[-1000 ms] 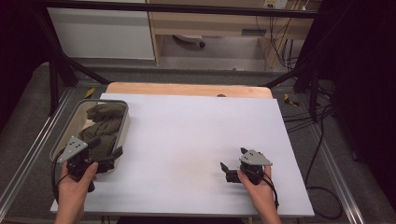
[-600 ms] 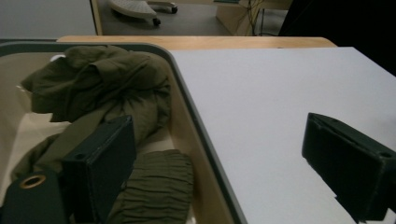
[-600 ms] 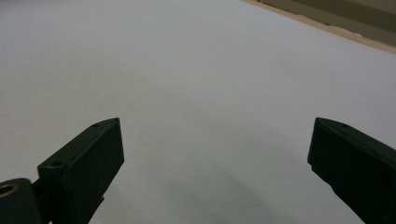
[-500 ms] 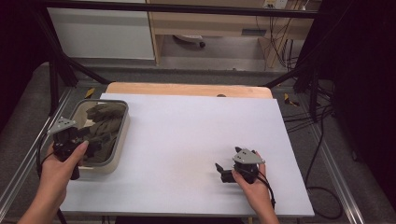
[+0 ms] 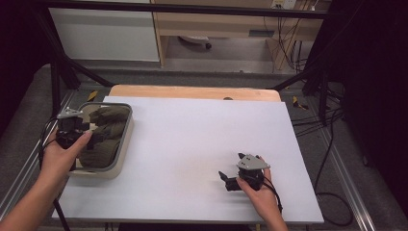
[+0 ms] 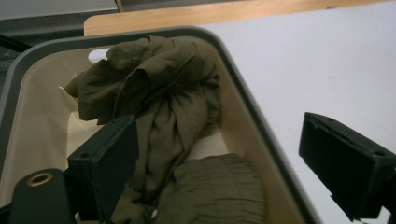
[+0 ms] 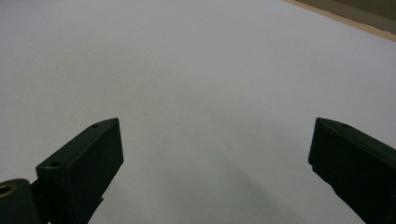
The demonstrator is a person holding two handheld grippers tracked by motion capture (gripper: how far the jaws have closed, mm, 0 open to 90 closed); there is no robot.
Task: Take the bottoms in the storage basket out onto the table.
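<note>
Hovering at the left edge of the high view, the left gripper (image 5: 91, 131) sits above the near-left rim of a grey-rimmed, cream-lined tub (image 5: 126, 139) that stands on the left part of the white table (image 5: 192, 144); the person's left hand (image 5: 62, 154) grips its body, and the forearm enters from the lower left corner; a black cable loops from the gripper past the tub's left side.

In the left gripper view the two black jaws stand wide, having just been closing a little, with nothing pressed between the pads; the left jaw rises at the lower left in front of the cloth, the right jaw stands at the lower right over bare white table outside the tub's rim; the tub's wall runs between them.

Inside the tub lies an olive-green garment (image 6: 159, 102), crumpled and folded on itself; one bunched part fills the upper middle of that view, and a gathered, ribbed part (image 6: 219, 186) lies at the bottom centre; in the high view the garment fills most of the tub.

At the lower right of the high view the right gripper (image 5: 230, 180) rests low on the table, held by the right hand (image 5: 262, 192), pointing toward the left of the frame, well apart from the tub; in the right gripper view its jaws gape wide over bare white table, holding nothing; a strip of wooden board (image 5: 192, 91) edges the table's far side.
</note>
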